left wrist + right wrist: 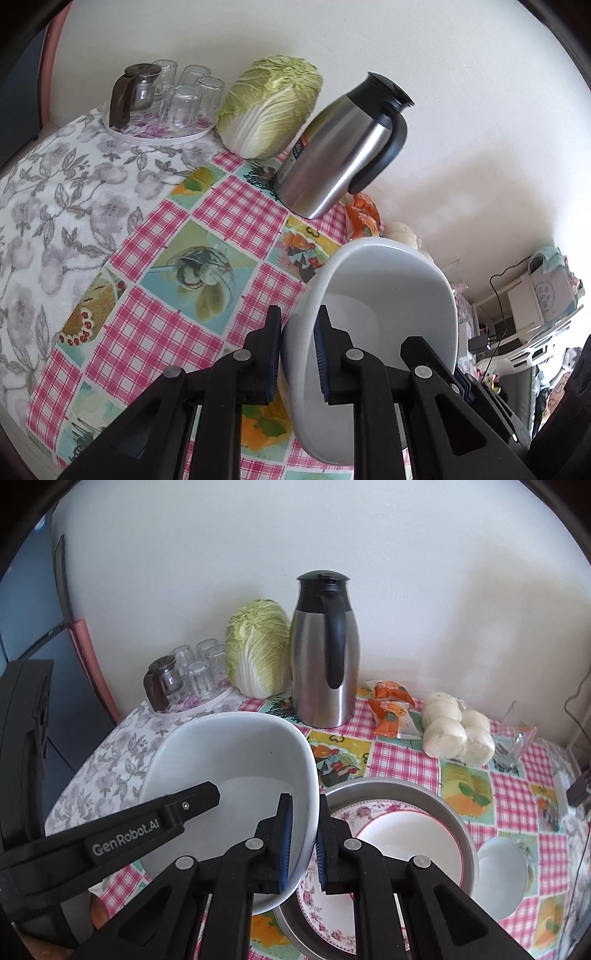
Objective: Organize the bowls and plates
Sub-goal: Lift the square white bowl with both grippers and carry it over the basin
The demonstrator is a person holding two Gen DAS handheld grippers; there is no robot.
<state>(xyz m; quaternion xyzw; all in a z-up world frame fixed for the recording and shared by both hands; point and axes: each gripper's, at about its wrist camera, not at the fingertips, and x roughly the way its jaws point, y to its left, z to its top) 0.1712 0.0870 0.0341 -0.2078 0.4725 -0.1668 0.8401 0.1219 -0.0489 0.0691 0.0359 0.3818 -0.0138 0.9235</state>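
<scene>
Both our tongs, left (297,354) and right (304,843), grip the white bowl (236,760); one arm reads "GenRobot.AI".

Black claws (303,843), blue-ribbed pads (285,843)

This is a home, at a dining or kitchen table (476,775) pushed against a plain pale wall (258,535). A pink checked oilcloth (155,325) printed with food pictures covers it, with a grey flowered cloth (55,192) at one end. On it stand a steel thermos jug (323,653), a whole napa cabbage (256,646), upturned drinking glasses (188,96) on a round tray (155,137), steamed buns (456,734) in a bag, orange snack packets (391,709), and flowered plates (373,814) in a metal basin (467,834). Cluttered household shelving (524,306) shows beyond the table edge
</scene>
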